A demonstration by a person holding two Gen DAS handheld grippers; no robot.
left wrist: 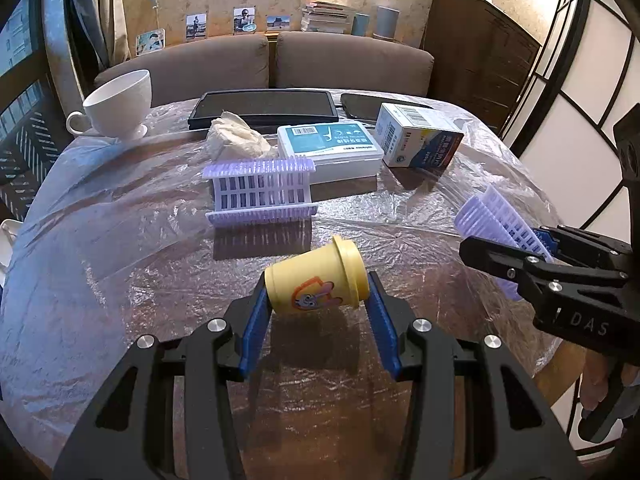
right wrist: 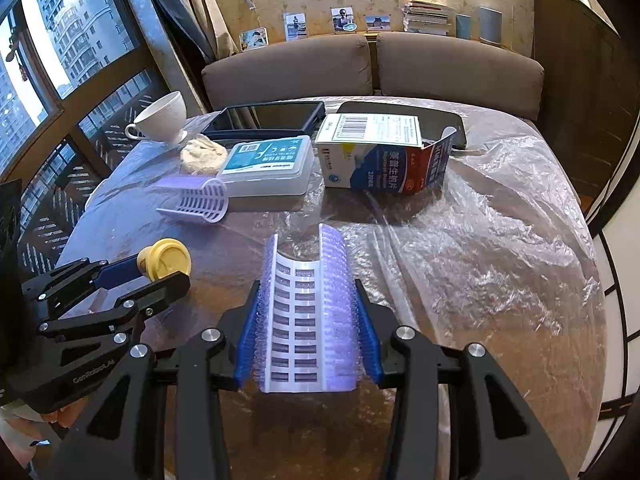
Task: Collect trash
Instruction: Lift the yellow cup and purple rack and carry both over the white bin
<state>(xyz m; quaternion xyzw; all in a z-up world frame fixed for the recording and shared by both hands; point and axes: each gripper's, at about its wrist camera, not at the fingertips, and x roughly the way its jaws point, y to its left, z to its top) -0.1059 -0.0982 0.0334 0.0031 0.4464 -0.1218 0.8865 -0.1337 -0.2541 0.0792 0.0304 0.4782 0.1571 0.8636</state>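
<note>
Left gripper [left wrist: 316, 300]: blue pads either side of yellow cup [left wrist: 316, 280], closed onto it; cup tipped on its side, lid to the right, lifted above the sheet, shadow below.
Right gripper [right wrist: 308, 320]: shut on purple roller half [right wrist: 308, 312], bristled edges against both pads, slotted trough facing up and pointing away from camera.
Second roller half [left wrist: 260, 192]: on the sheet mid-table, just in front of floss box [left wrist: 328, 152]; free of both grippers.
Tissue wad [left wrist: 236, 136]: crumpled, left of floss box, touching or nearly touching it; cannot tell which.
Carton [right wrist: 384, 152]: opened flap, right of floss box, near far edge.
Teacup [left wrist: 120, 100]: white, upright, far left.
Tablet [left wrist: 264, 108]: dark, flat, behind tissue wad; phone [left wrist: 368, 104] beside it.
Table [right wrist: 500, 260]: covered in wrinkled clear plastic sheet.
Background: sofa [left wrist: 264, 60] behind table.
Obstructions: none between grippers and far items.
</note>
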